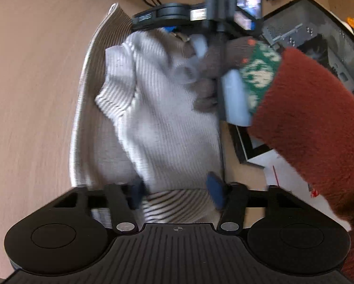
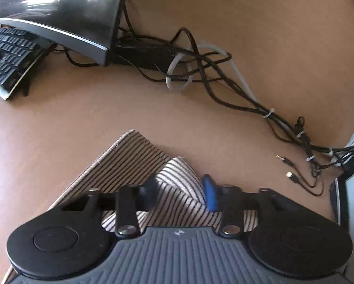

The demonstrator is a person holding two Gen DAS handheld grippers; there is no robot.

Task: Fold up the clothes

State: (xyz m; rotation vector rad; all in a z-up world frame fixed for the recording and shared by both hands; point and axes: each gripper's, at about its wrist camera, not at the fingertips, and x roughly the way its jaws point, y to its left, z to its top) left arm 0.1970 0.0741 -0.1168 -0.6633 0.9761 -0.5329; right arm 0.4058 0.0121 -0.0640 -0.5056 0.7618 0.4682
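A white garment with thin dark stripes (image 1: 158,118) lies partly folded on the wooden table (image 1: 35,94). At the near edge, my left gripper (image 1: 176,193) has its blue pads (image 1: 216,191) pressed against a bunched fold of the cloth. At the garment's far end, a hand in a brown glove (image 1: 214,64) with a red fleece sleeve holds my right gripper (image 1: 174,31). In the right wrist view, my right gripper (image 2: 180,194) pinches a raised peak of the striped garment (image 2: 177,175) between its pads. The garment's corner (image 2: 132,135) lies flat beyond it.
Ahead of the right gripper are a tangle of cables (image 2: 200,66), a monitor (image 2: 58,7) and a keyboard (image 2: 9,54). A black perforated case (image 1: 318,35) and papers (image 1: 283,177) sit to the right of the garment. Bare table lies to its left.
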